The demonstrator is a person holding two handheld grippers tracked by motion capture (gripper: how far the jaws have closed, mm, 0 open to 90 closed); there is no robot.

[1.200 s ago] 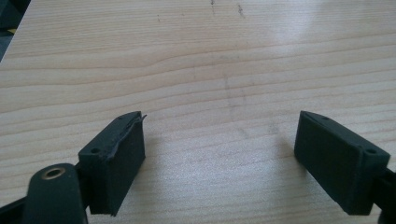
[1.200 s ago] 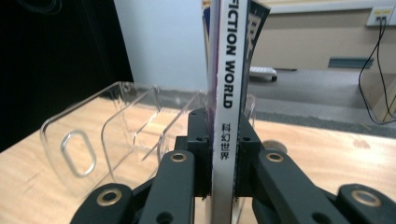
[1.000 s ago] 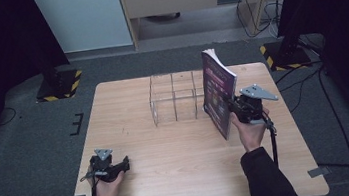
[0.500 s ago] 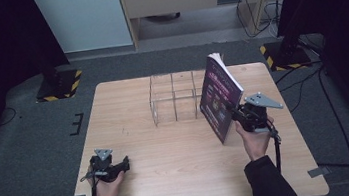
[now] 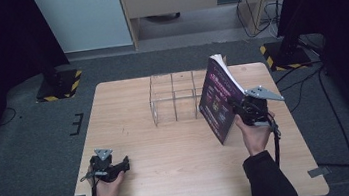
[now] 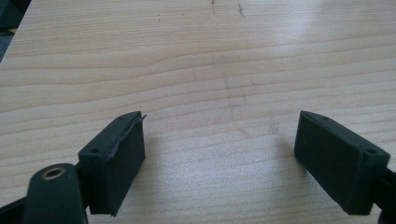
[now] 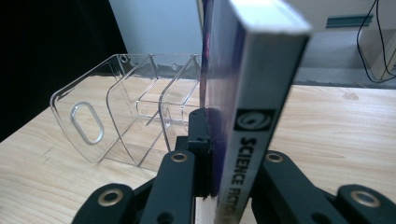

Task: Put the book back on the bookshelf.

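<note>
Two hand-held grippers are in your hands over the wooden tabletop [image 5: 188,141]. Your right hand-held gripper [image 5: 236,106] is clamped on a book [image 5: 219,97], its jaws pressed against the covers low on the spine side. In the right gripper view the spine [image 7: 254,107] stands between the jaws, white with dark lettering, and the purple cover faces left. The book stands nearly upright on the right half of the tabletop, tilted a little so its top edge leans toward the far side, with its dark cover facing left. Just to its left, close beside or touching it, stands a clear plastic rack [image 5: 173,98] with several compartments, set at the far middle of the tabletop; the same rack [image 7: 126,116] shows left of the book in the right gripper view. Your left hand-held gripper [image 5: 126,163] rests near the left near edge, well apart from the book, its jaws spread wide with bare wood between them [image 6: 219,154].
</note>
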